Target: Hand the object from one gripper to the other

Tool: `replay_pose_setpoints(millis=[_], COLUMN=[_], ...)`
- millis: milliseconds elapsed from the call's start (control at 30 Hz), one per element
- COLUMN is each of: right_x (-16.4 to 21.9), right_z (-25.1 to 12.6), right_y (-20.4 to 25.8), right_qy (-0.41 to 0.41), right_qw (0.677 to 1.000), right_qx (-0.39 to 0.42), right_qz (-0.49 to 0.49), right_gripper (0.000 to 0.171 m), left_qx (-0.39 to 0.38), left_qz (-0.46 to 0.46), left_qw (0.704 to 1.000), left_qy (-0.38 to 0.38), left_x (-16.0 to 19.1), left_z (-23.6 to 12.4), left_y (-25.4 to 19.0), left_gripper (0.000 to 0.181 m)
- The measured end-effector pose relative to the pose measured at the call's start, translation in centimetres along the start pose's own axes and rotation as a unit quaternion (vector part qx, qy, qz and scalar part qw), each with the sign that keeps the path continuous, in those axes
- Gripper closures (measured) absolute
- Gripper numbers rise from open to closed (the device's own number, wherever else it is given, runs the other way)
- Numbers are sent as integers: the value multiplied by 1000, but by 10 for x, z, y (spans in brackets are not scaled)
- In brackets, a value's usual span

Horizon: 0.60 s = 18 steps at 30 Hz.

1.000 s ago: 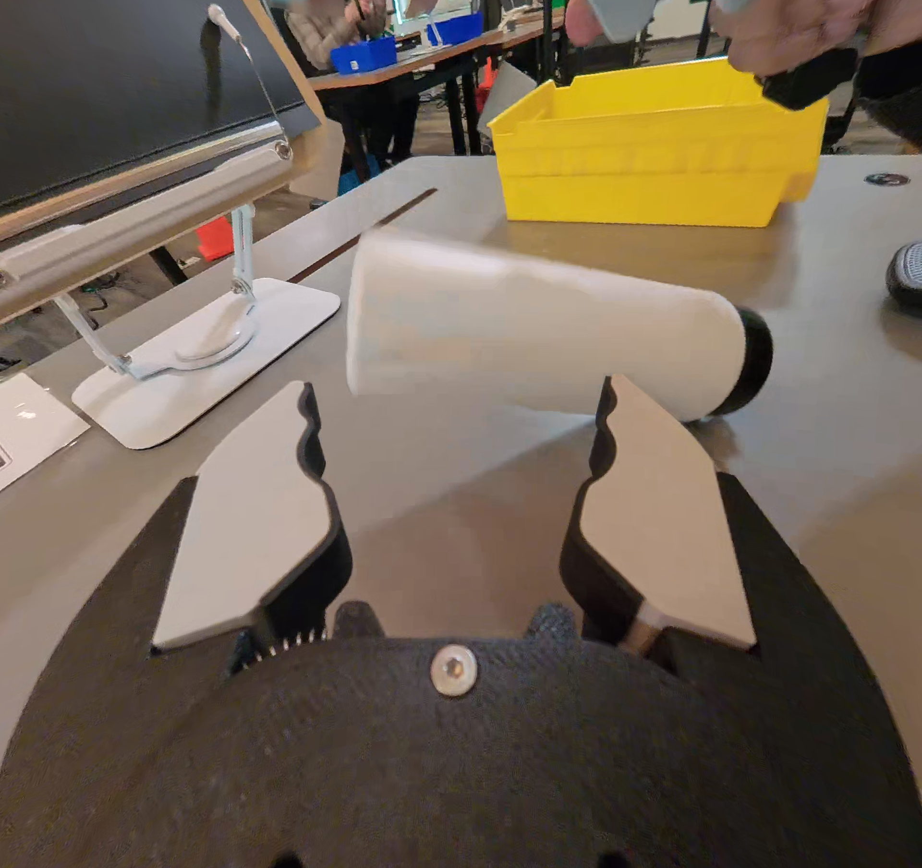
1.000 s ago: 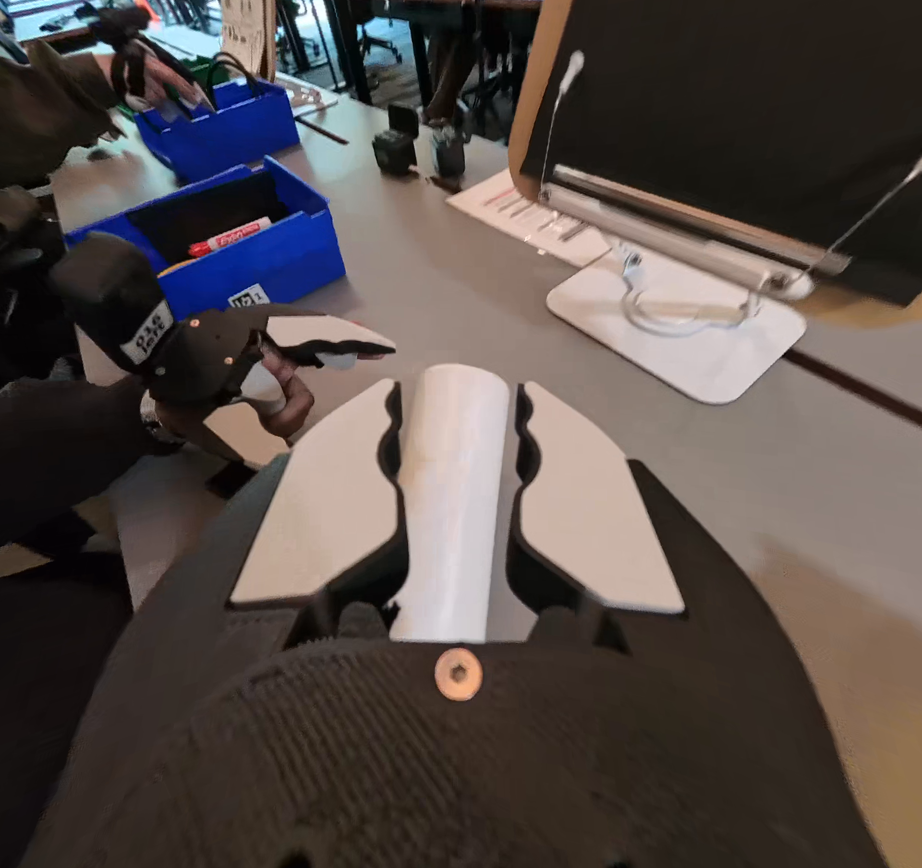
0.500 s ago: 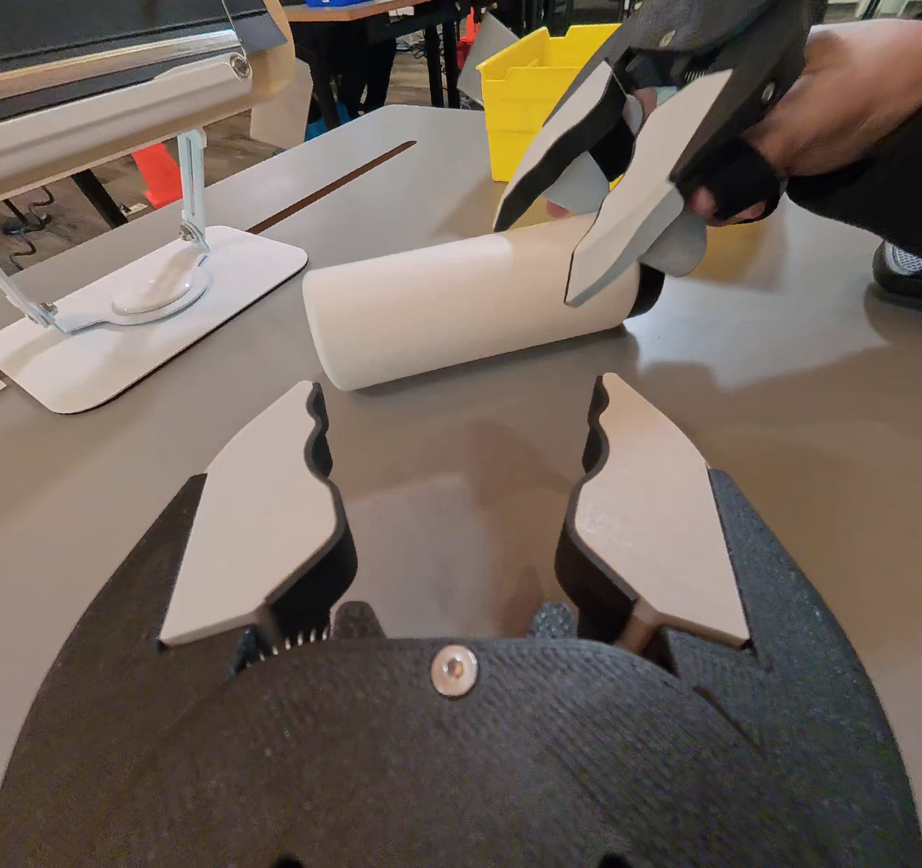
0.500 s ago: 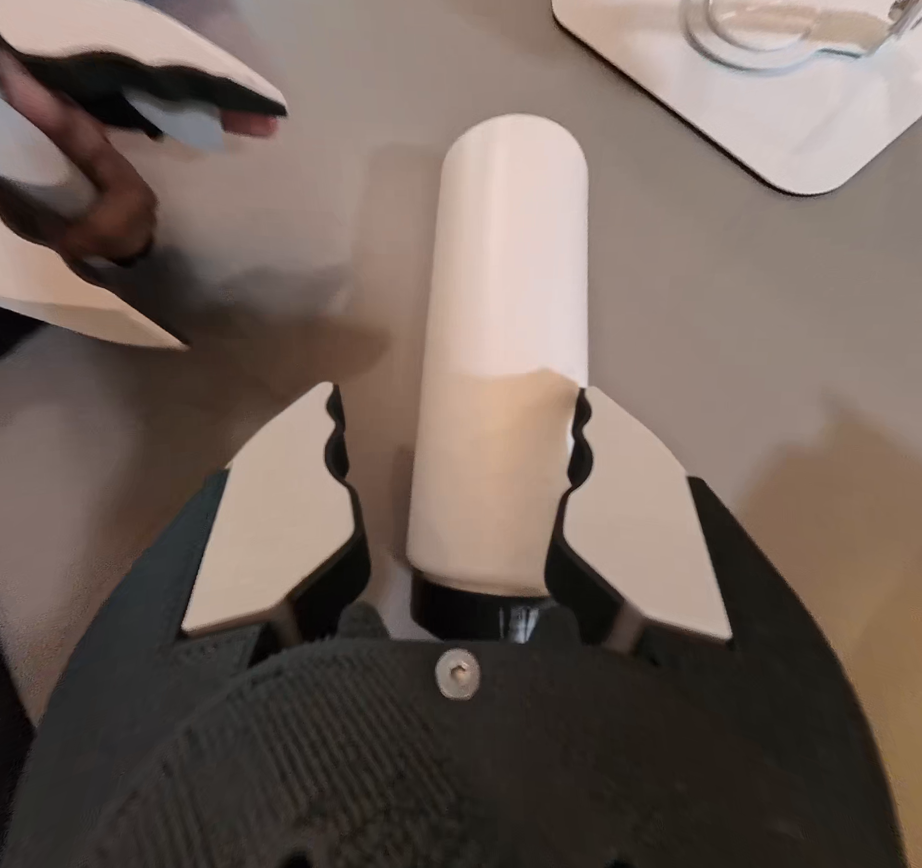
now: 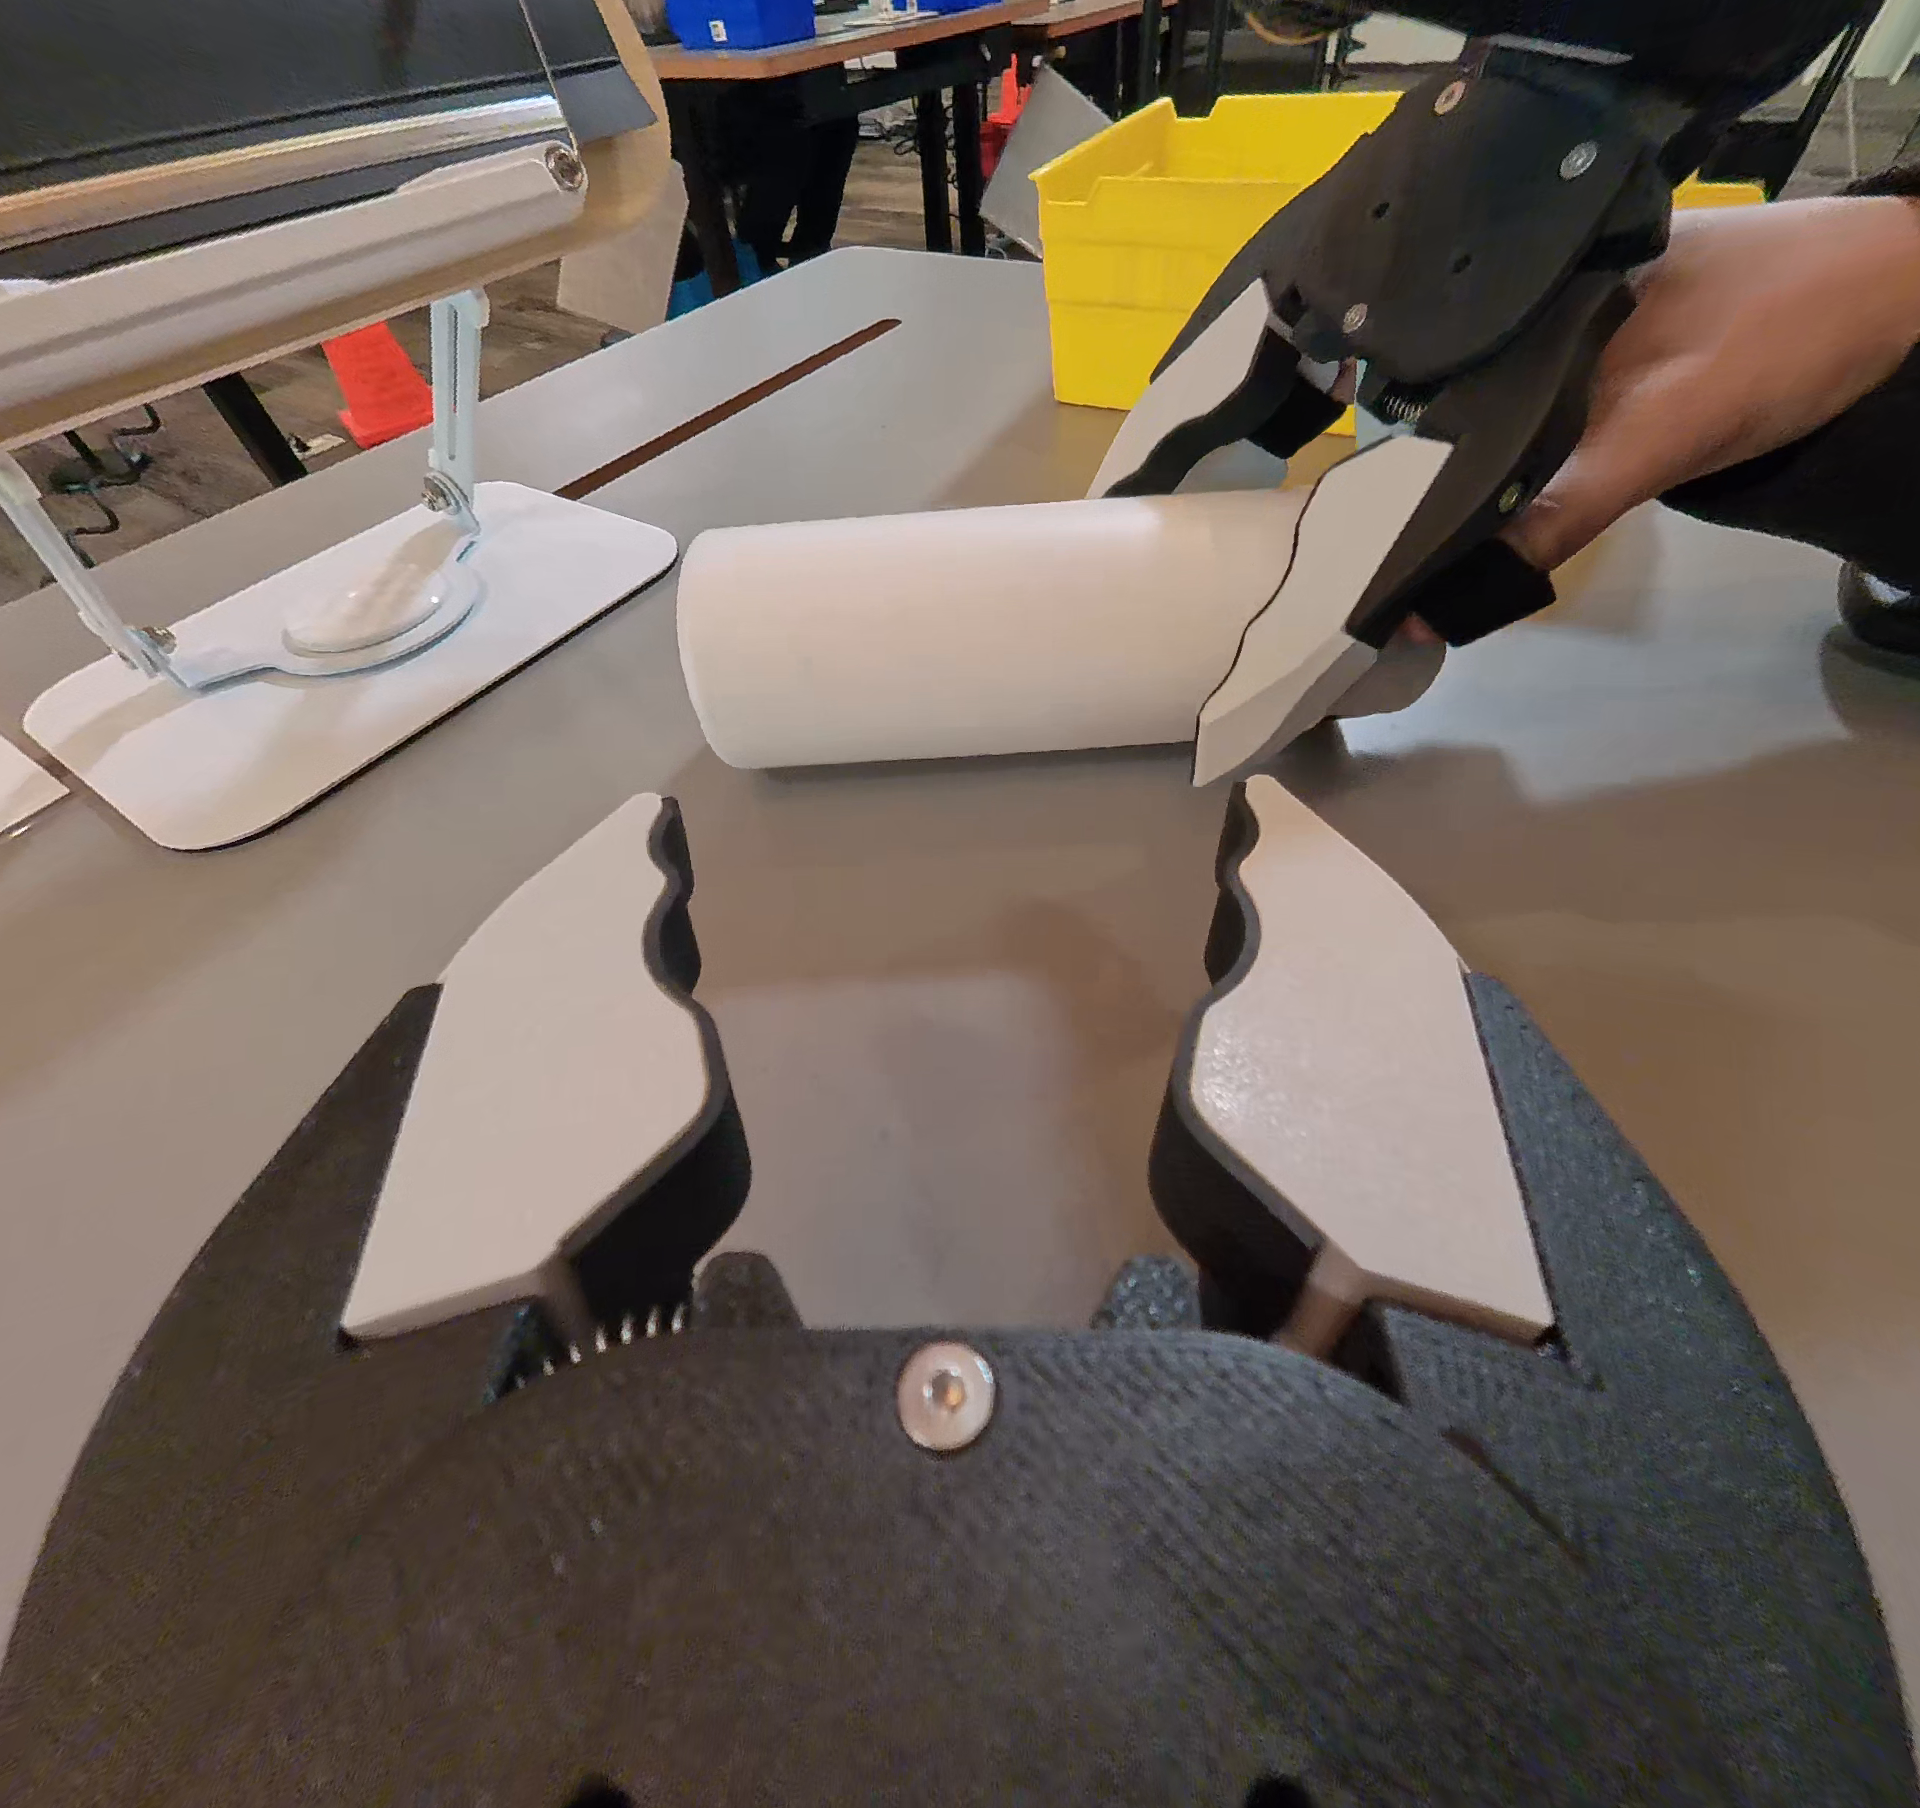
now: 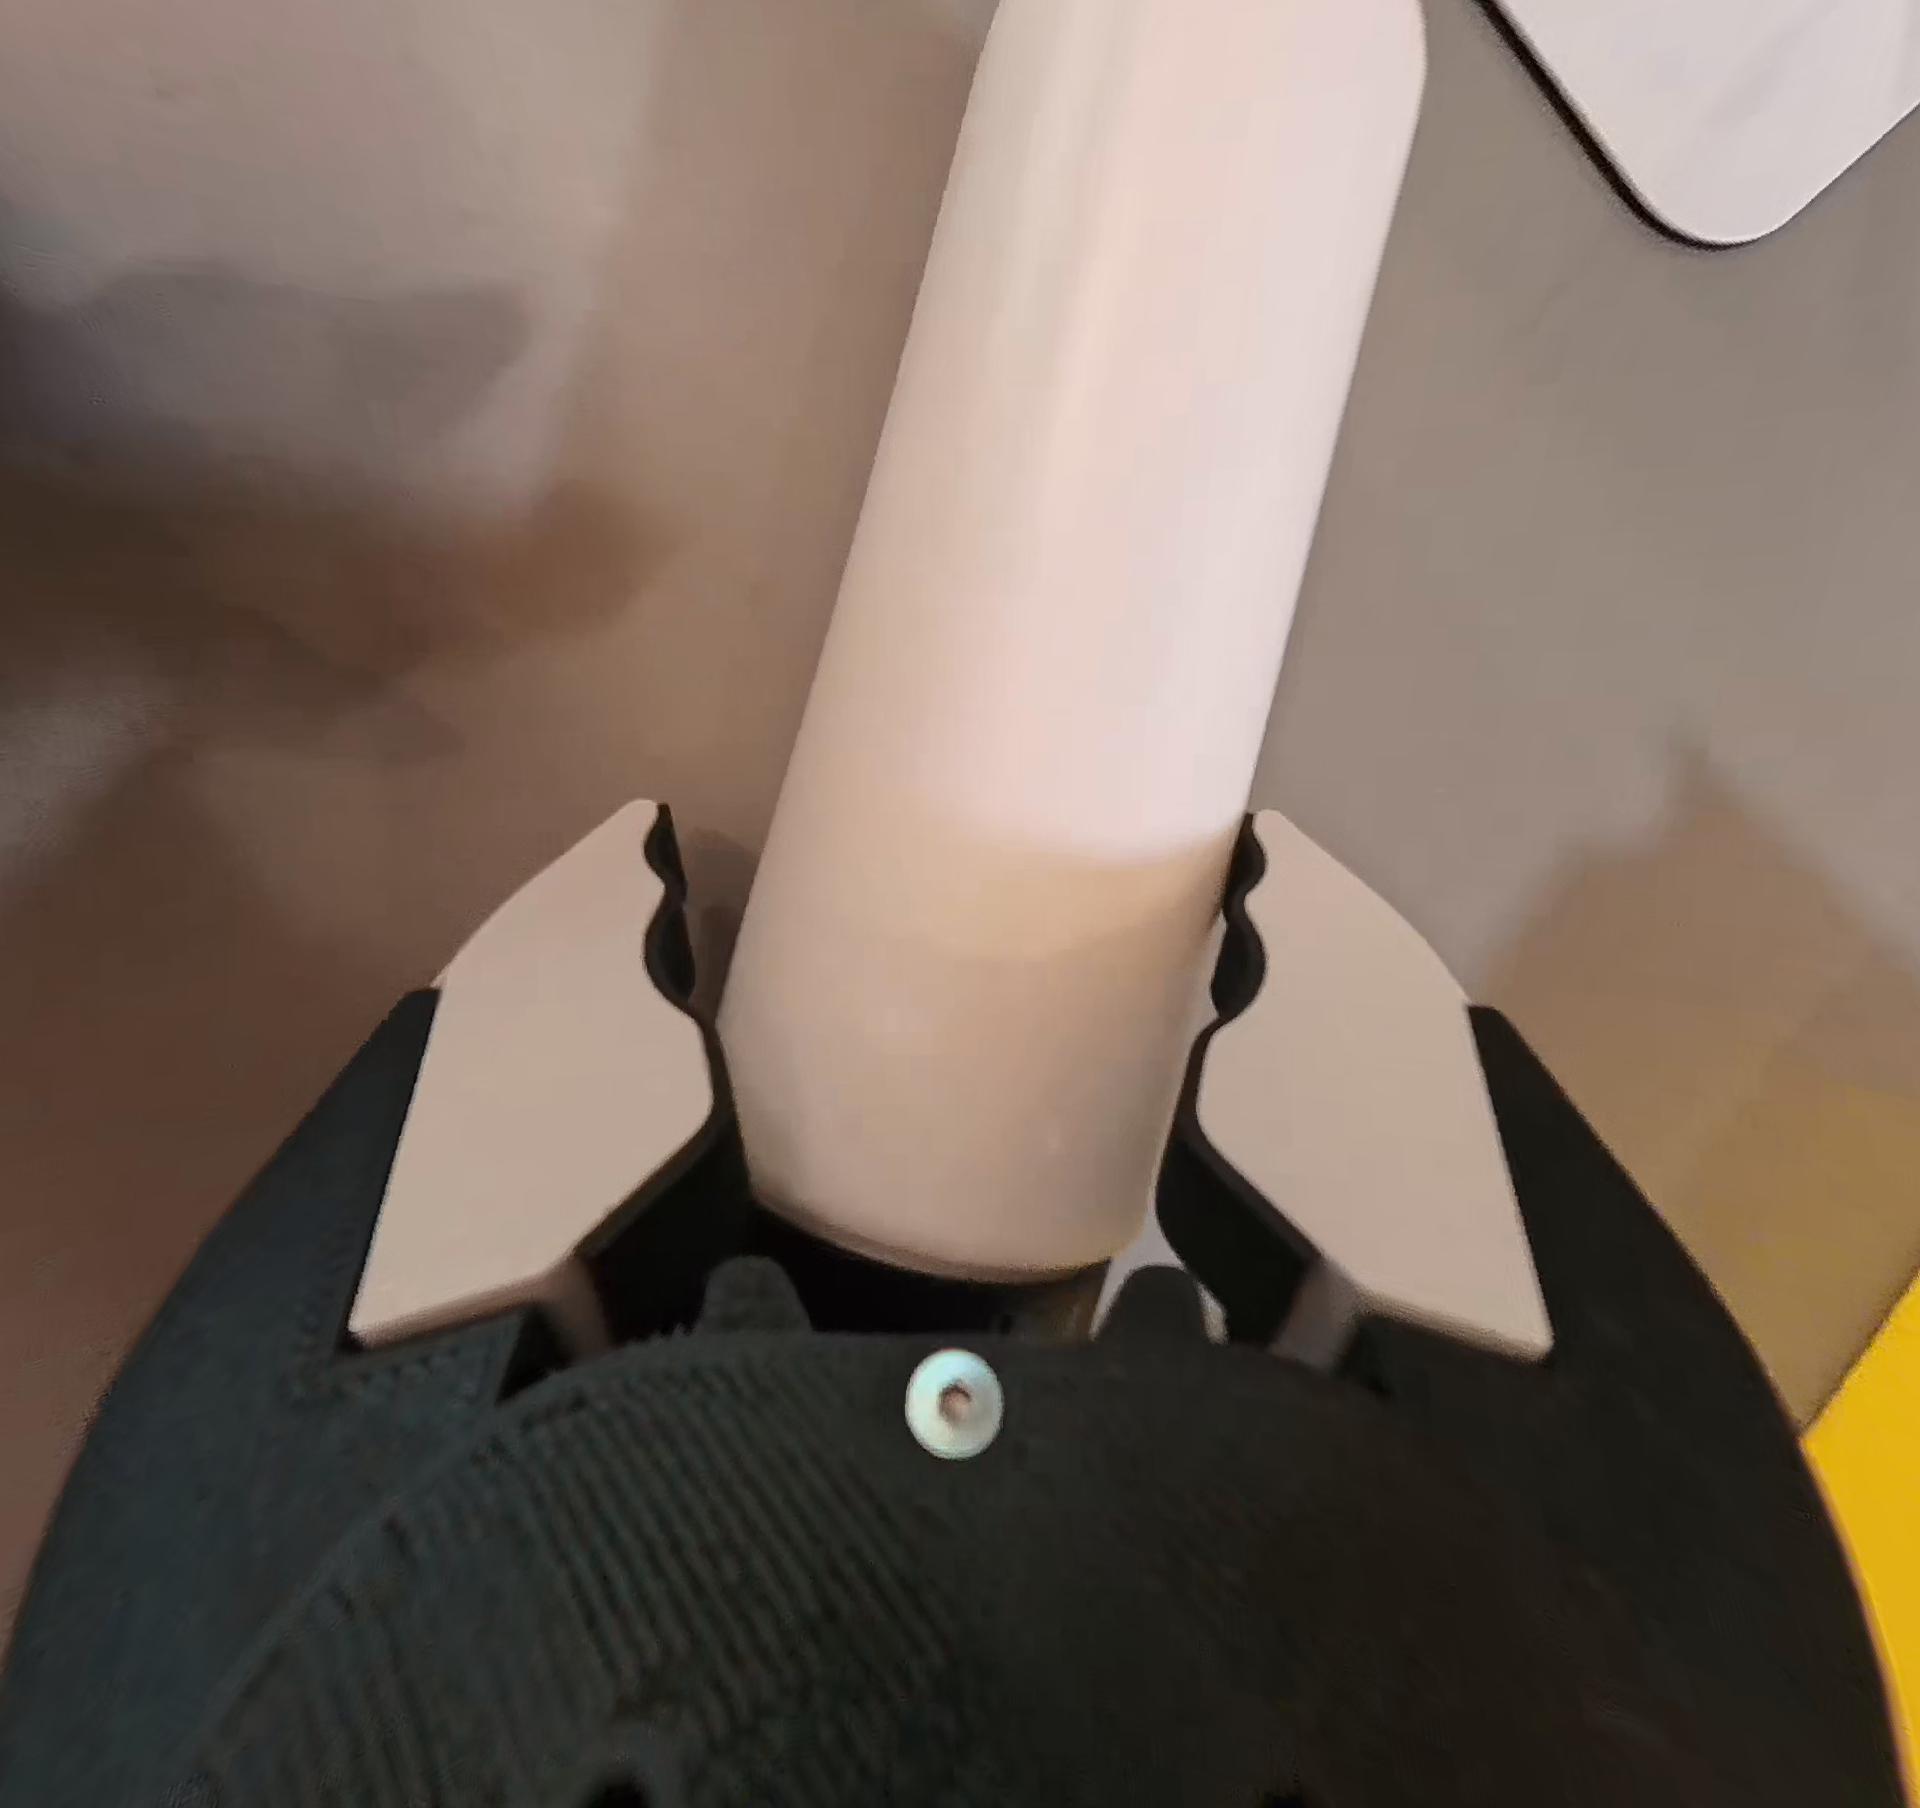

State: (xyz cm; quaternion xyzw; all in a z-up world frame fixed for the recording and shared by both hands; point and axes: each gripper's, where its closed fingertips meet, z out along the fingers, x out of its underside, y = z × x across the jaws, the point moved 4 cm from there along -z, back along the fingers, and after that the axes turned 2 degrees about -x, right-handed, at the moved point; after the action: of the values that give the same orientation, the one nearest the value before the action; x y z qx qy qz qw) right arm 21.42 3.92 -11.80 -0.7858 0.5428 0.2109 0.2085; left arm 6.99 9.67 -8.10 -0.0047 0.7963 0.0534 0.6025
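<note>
A white bottle (image 5: 956, 626) lies on its side on the grey table (image 5: 1621, 927). Its cap end points right and is hidden by the right gripper. My left gripper (image 5: 951, 802) is open and empty, low over the table just in front of the bottle. My right gripper (image 5: 1153, 631), held by a hand, straddles the bottle's right end with one finger on each side. In the right wrist view the bottle (image 6: 1091, 511) runs away between the wide-apart fingers of the right gripper (image 6: 954, 815), with a small gap at the left finger.
A white stand base (image 5: 343, 657) holding a dark tilted screen (image 5: 260, 13) stands left of the bottle; it also shows in the right wrist view (image 6: 1714, 44). A yellow bin (image 5: 1143, 231) sits behind the bottle. A dark object (image 5: 1881, 615) lies at the right edge.
One second ago the right gripper held the bottle in the air. It lowered it onto the table, opened, and now sits lower and closer around its cap end. The left gripper stayed open.
</note>
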Motion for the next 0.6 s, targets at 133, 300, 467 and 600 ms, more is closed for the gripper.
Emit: replay_pose_setpoints(millis=[133,300,467,600], right_x=[5,4,2,-2], right_z=[6,6,5,0], right_y=[-1,-3,-3,-5], right_qy=[17,7,-15,-34], right_qw=[1000,1000,999,998], right_qx=[6,-6,-28,-26], right_qz=[1,17,42,41], right_gripper=[71,75,80,83], left_qx=[-1,-4,-10,-14], left_qz=[1,2,1,-8], left_qw=[1000,1000,1000,1000], left_qy=[0,0,-4,-5], left_x=[0,1,0,1], left_z=[0,0,-2,-2], left_y=[0,1,3,8], left_gripper=[83,83,83,83])
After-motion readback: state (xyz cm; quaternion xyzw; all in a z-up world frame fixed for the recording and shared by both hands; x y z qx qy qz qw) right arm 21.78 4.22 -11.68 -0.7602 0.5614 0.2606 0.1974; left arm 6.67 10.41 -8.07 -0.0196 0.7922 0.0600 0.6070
